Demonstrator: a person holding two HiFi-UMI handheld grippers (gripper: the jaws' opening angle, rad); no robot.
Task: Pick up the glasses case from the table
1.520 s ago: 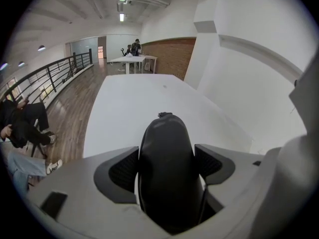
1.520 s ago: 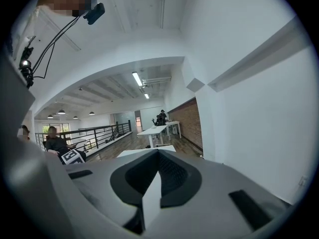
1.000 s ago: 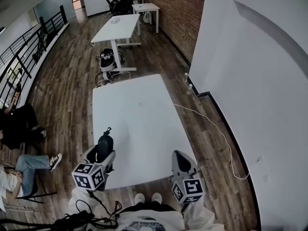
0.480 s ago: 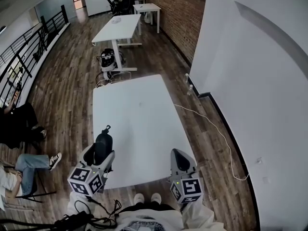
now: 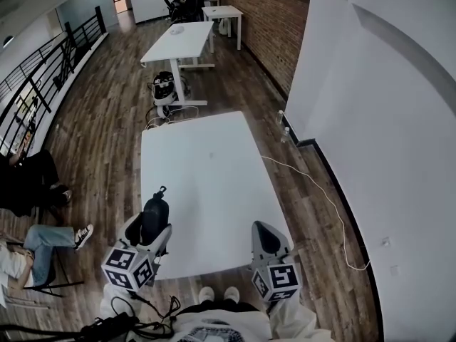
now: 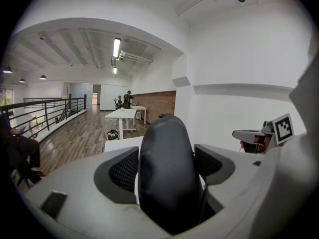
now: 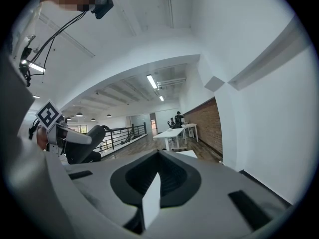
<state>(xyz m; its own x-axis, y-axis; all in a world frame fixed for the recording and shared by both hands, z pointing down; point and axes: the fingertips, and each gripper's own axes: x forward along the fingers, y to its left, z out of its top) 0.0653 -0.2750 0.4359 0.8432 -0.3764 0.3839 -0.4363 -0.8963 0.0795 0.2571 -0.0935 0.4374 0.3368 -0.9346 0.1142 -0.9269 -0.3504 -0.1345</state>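
The glasses case [image 5: 154, 214] is a black, rounded, oblong shell with a small loop at its far end. My left gripper [image 5: 152, 226] is shut on it and holds it above the near left corner of the white table [image 5: 206, 169]. In the left gripper view the case [image 6: 167, 176] stands between the two dark pads [image 6: 124, 171] and fills the gap. My right gripper [image 5: 266, 238] hovers over the near right table edge, shut, with nothing in it. Its closed jaws [image 7: 158, 180] show only a thin white edge between them.
The tabletop carries nothing else. A white cable [image 5: 313, 187] runs across the wood floor to the right of the table. A wheeled machine [image 5: 164, 88] and more white tables [image 5: 178, 40] stand beyond. A seated person's legs [image 5: 43, 241] are at the left, near a railing.
The left gripper has risen a little with the case in it, then stayed still. The right gripper has not moved.
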